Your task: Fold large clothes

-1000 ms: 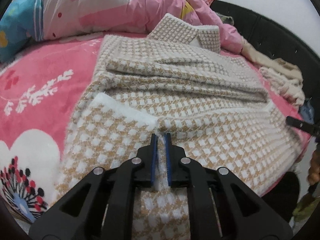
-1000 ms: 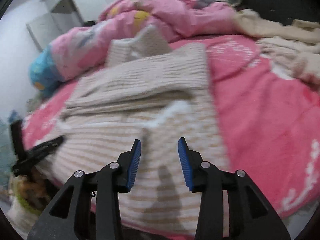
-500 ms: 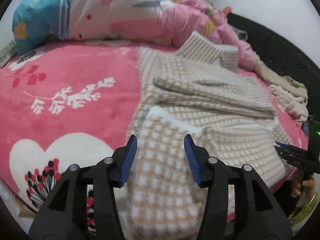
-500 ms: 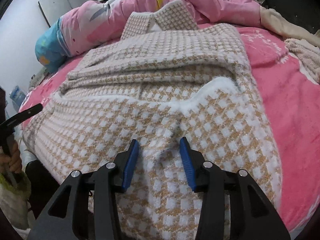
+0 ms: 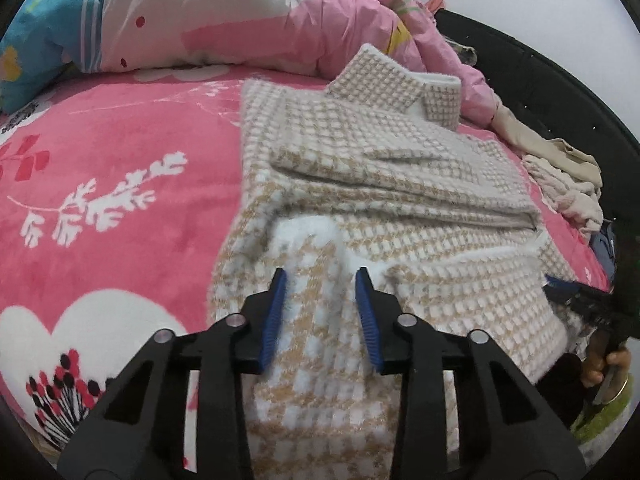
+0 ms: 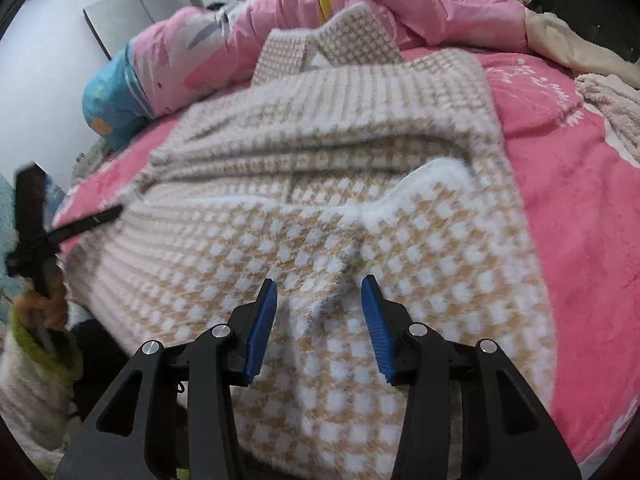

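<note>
On the pink bed lies the coat, a beige-and-white houndstooth knit, its collar toward the quilt at the head and its hem hanging over the near edge. The upper part is folded across in layers; a white-edged flap lies on the lower half.

Left tongs point forward and slightly down over the left part of the hem, jaws wide apart, with cloth showing between the blue pads but nothing gripped. Right tongs are held the same way over the right part of the hem, jaws also wide, a raised fold of knit lying between them ungripped. Each camera catches the other tongs at the frame's edge, level with the bed's edge. Pale clothes are heaped near the dark headboard.
</note>
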`<state>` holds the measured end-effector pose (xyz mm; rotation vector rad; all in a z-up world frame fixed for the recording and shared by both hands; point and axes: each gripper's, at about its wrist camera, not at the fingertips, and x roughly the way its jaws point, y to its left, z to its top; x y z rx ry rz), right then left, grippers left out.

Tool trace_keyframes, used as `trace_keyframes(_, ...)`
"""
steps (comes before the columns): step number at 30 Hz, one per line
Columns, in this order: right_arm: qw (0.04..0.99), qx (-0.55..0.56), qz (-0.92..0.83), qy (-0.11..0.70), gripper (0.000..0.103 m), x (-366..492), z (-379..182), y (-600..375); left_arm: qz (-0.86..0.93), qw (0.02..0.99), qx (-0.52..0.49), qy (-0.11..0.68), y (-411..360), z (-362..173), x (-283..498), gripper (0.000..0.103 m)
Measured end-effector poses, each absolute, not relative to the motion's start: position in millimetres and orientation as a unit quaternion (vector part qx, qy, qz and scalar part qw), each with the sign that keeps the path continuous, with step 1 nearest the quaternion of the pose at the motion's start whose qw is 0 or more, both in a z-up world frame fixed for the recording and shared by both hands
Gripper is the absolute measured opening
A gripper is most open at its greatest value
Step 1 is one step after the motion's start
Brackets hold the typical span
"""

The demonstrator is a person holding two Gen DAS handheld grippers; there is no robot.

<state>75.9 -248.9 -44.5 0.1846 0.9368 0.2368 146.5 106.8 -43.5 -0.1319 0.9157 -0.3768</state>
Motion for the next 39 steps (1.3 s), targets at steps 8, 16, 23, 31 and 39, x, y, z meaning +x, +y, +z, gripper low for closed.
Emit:
trace_keyframes(8,0.888,0.083,0.062,0.448,0.046,101.1,-39.6,-280.0,-0.163,0.868,-0.071,0.464,109.1,-53.5,155.6,0.022)
trace_keyframes(16,0.904,0.034,0.024,0.426,0.043,105.5,-24.4,-278.5,-0.153,0.868,-0.069,0.467,107.4,-54.8,157.1,0.022)
trace_keyframes(23,0.899,0.024,0.029,0.436,0.008,102.4,-38.9,-277.8,-0.141,0.882,-0.057,0.446,104.4,-48.6,148.4,0.011)
trace_keyframes(31,0.940,0.009,-0.006,0.342,0.007,79.5,25.3,-280.5,-0.156,0.924,-0.069,0.343,110.0,18.6,126.7,0.008)
trace_keyframes(39,0.912,0.026,-0.023,0.408,0.007,136.7,-34.3,-297.6,-0.131,0.901,-0.063,0.409,94.1,-25.0,183.6,0.008)
